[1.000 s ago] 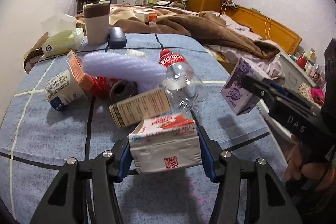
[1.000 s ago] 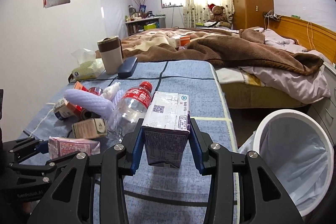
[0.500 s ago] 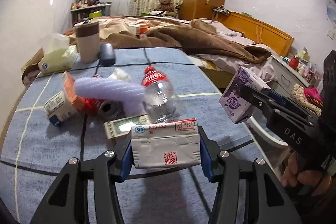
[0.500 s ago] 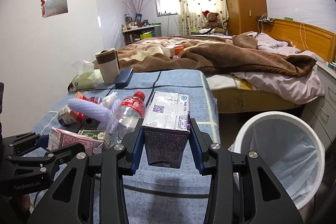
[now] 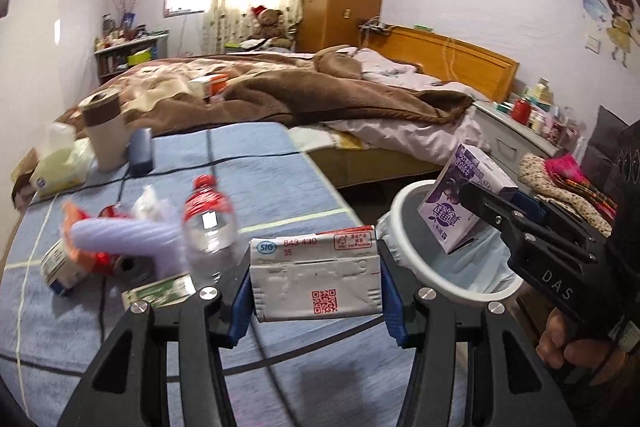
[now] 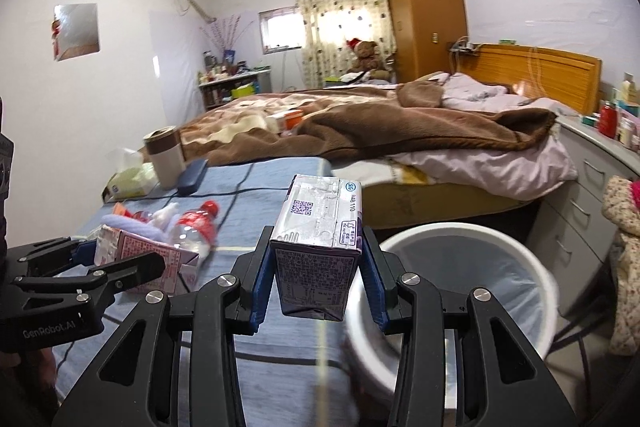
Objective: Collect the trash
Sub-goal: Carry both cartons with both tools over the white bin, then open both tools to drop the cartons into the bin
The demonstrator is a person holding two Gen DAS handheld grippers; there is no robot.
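trash is mid-carry: on the left, the left gripper (image 5: 316, 291) has its fingers clamped on a pink carton (image 5: 314, 277) over the surface (image 5: 260, 179); to the right, the right gripper (image 6: 318, 281) clamps a purple carton (image 6: 318, 259) beside the bin (image 6: 460, 231). next, each needs moving over the bin's mouth before letting go.

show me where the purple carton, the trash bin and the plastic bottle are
purple carton (image 6: 316, 259), right wrist view, on its printed front face.
trash bin (image 6: 460, 233), right wrist view, on its white rim.
plastic bottle (image 5: 208, 227), left wrist view, on its clear body.
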